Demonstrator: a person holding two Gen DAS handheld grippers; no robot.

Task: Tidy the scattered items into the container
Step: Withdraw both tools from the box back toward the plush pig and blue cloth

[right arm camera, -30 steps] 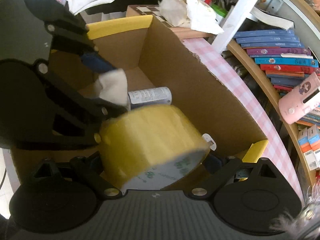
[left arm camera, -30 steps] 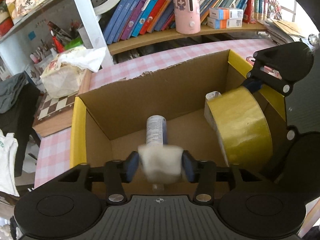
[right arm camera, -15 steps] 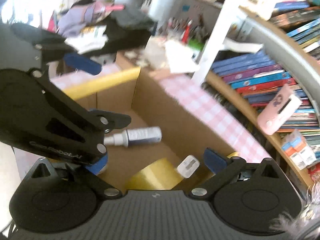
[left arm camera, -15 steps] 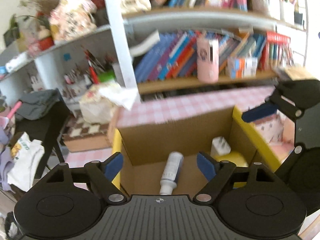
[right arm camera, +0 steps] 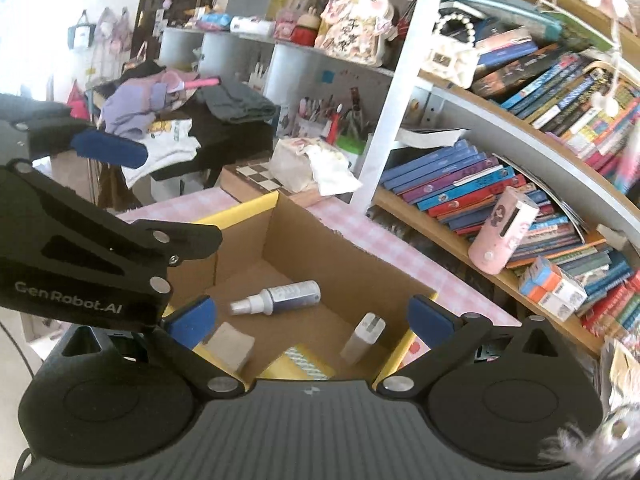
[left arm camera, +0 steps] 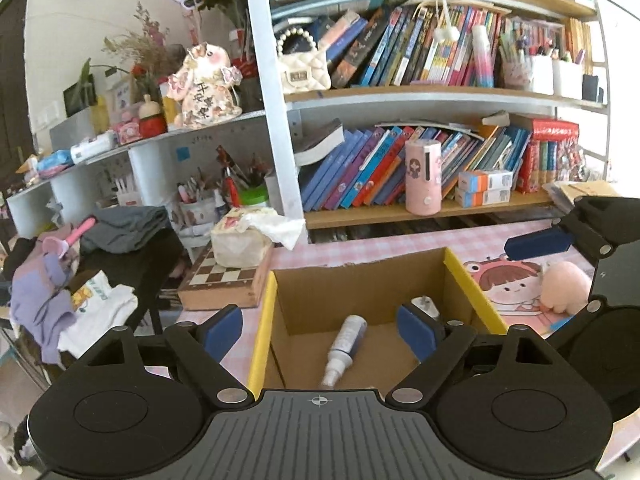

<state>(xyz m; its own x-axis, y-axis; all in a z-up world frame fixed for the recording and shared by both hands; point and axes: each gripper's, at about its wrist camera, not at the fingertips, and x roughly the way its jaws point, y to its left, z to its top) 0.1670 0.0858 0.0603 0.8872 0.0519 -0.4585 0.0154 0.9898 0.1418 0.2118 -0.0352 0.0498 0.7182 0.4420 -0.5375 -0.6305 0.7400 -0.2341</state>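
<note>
A cardboard box (left arm camera: 360, 280) with yellow-taped edges stands on the pink checked table. In it lie a white spray bottle (left arm camera: 346, 342) and a white charger (left arm camera: 424, 304). The right wrist view shows the box (right arm camera: 340, 248) holding the spray bottle (right arm camera: 288, 298), the charger (right arm camera: 366, 336), a beige block (right arm camera: 230, 346) and a yellow tape roll (right arm camera: 296, 364). My left gripper (left arm camera: 320, 334) hangs above the box's near side, its jaws still opening, nothing between the pads. My right gripper (right arm camera: 312, 318) is open and empty over the box's corner.
A pink plush toy (left arm camera: 564, 290) sits on a cartoon mat (left arm camera: 516, 292) right of the box. A chessboard box (left arm camera: 224, 280) with a tissue pack (left arm camera: 244, 240) lies at the left. Bookshelves (left arm camera: 400, 184) stand behind; a chair with clothes (left arm camera: 120, 228) stands far left.
The left gripper let go of the beige block and the right let go of the yellow tape roll, both now in the box. Both grippers opened, rose and drew back.
</note>
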